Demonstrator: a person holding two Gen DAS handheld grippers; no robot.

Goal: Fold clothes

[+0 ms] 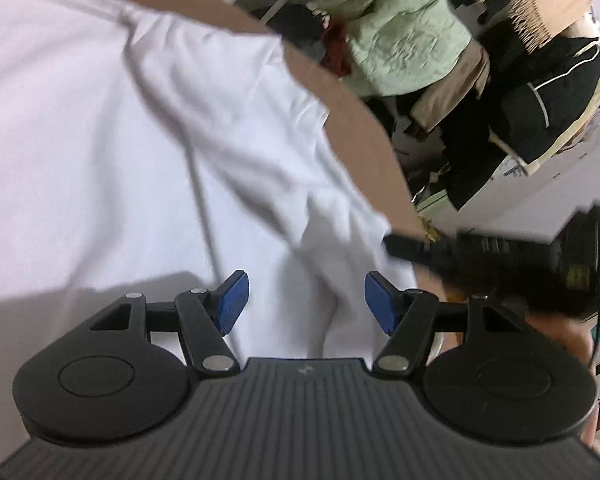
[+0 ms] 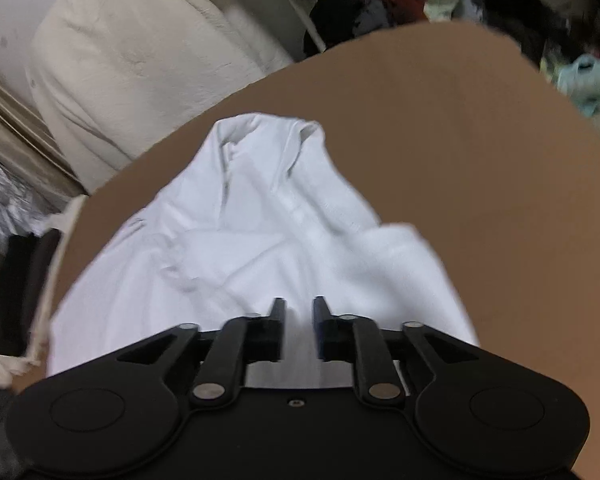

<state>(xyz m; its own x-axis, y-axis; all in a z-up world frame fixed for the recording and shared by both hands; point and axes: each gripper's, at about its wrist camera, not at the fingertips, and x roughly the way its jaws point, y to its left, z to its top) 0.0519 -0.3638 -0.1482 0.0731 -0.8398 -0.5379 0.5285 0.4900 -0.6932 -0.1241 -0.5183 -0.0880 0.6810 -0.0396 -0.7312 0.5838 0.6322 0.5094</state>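
- The left gripper (image 1: pixel 306 300) tilts downward over the white garment (image 1: pixel 140 152), its blue-padded fingers (image 1: pixel 232 300) standing well apart with only loose cloth below and nothing pinched between them.
- The right gripper (image 2: pixel 298 322) also angles down at the garment (image 2: pixel 260 232); its fingers stand a narrow gap apart, cloth showing in the gap, with no pad seen pressing on it.
- In the left wrist view the right gripper (image 1: pixel 404 246) appears as a blurred black shape at the garment's right edge.
- The garment lies rumpled on a brown tabletop (image 2: pixel 460 160). From the right wrist view its long axis runs from near to far, narrowing to a bunched end (image 2: pixel 264 128) at the far side; the wider part spreads near the gripper.
- From the left wrist view the cloth covers most of the left side, with creases running near to far.
- Beyond the tabletop a pile of clothes (image 1: pixel 404 36) stands, pale green, black and beige, and a cream-coloured bedding or cushion (image 2: pixel 140 60) lies to the far left.
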